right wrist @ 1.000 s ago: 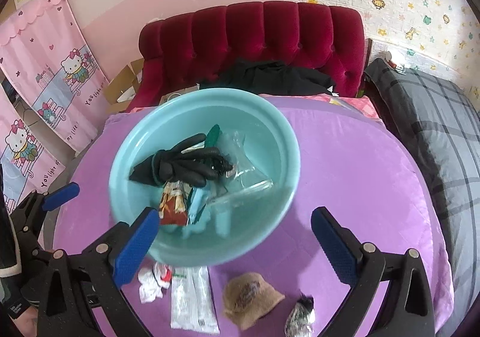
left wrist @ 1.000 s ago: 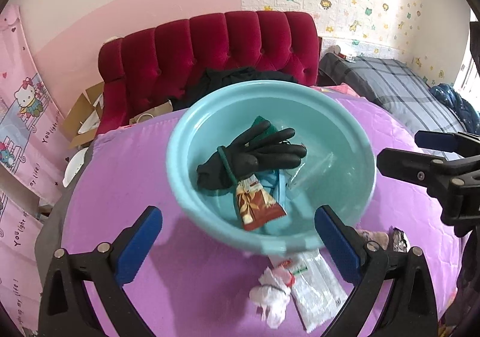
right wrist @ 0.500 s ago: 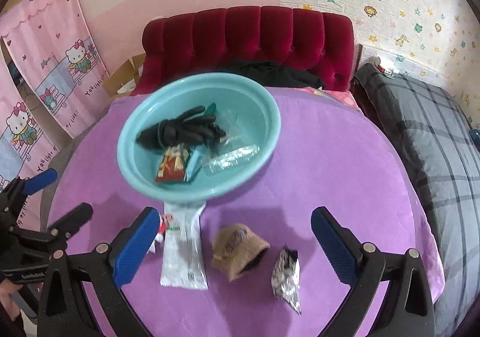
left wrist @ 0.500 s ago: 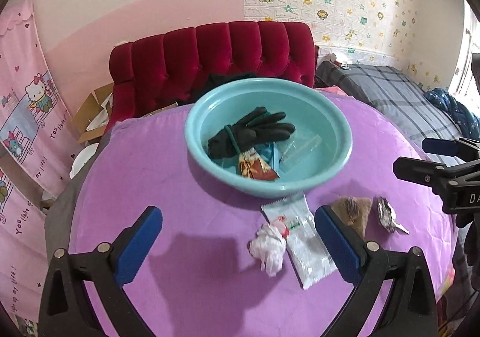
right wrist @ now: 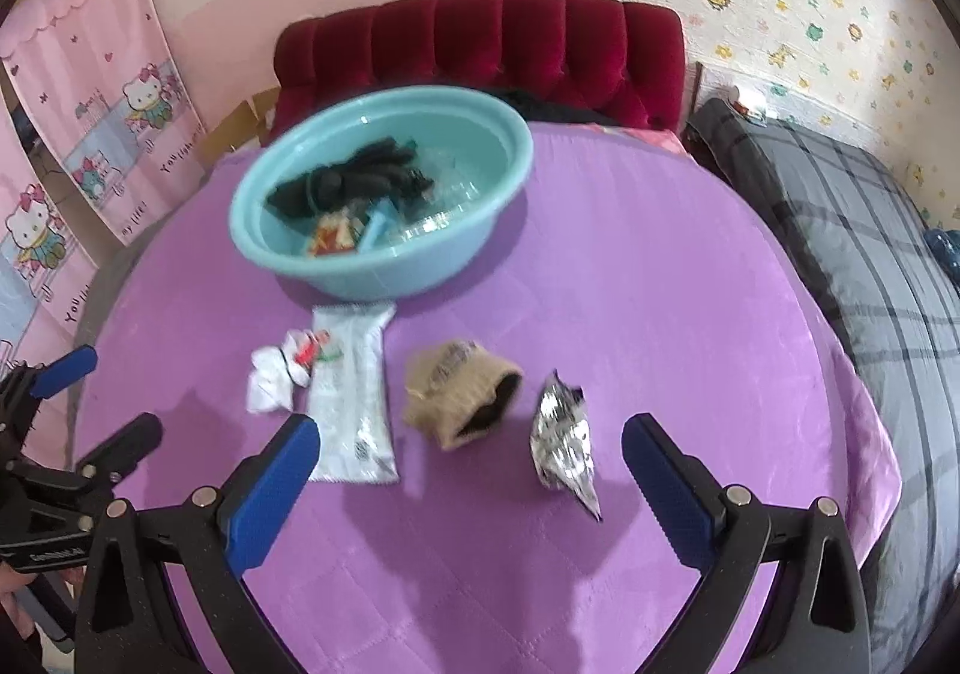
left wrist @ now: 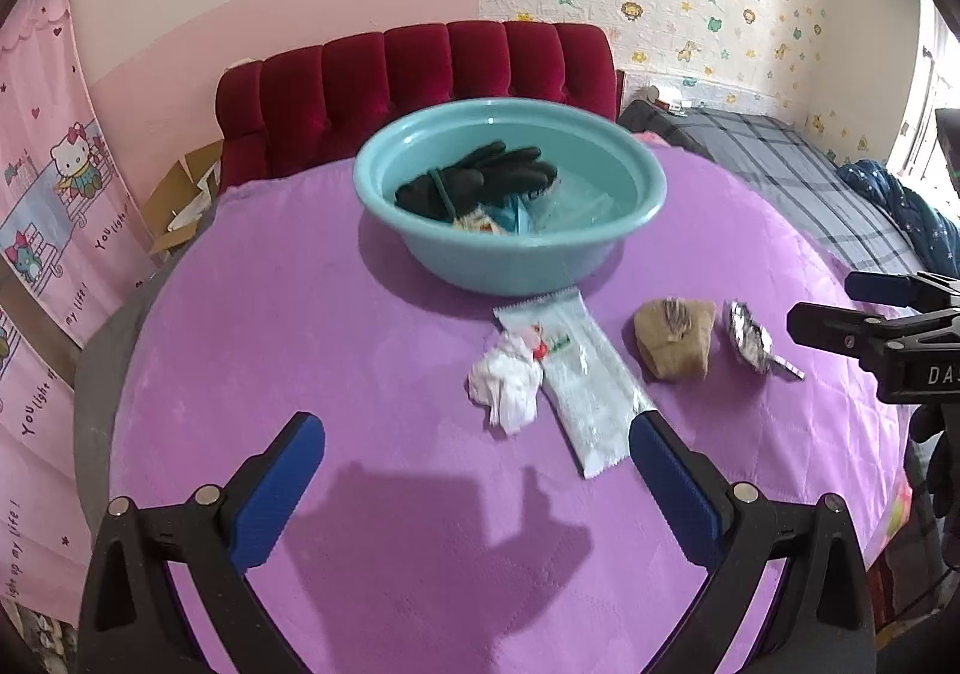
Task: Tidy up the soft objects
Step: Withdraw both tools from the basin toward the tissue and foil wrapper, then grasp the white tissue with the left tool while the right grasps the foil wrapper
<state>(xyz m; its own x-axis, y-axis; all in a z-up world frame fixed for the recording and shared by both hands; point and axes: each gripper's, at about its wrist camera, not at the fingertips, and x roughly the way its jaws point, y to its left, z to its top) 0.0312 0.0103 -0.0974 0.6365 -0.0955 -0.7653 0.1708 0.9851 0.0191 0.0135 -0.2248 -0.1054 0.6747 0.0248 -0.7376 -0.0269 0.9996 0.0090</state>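
Observation:
A teal basin (left wrist: 510, 260) (right wrist: 372, 272) stands at the far side of the purple table and holds a black glove (left wrist: 480, 182) (right wrist: 354, 179), snack packets and clear plastic. In front of it lie a crumpled white cloth (left wrist: 504, 383) (right wrist: 270, 377), a white wipes packet (left wrist: 585, 386) (right wrist: 354, 392), a brown knitted pouch (left wrist: 675, 338) (right wrist: 462, 392) and a silver foil wrapper (left wrist: 750, 341) (right wrist: 564, 446). My left gripper (left wrist: 477, 464) is open and empty, near the cloth and packet. My right gripper (right wrist: 471, 464) is open and empty, just short of the pouch and wrapper.
A red tufted headboard (left wrist: 420, 74) (right wrist: 480, 50) stands behind the table. A bed with a grey plaid cover (right wrist: 870, 230) runs along the right. Pink Hello Kitty curtains (left wrist: 54, 194) hang on the left. Cardboard boxes (left wrist: 186, 194) lie beside the headboard.
Both grippers have pulled back and up from the basin. The basin looks smaller and farther, and the cloth, packet, pouch and wrapper have come fully into view.

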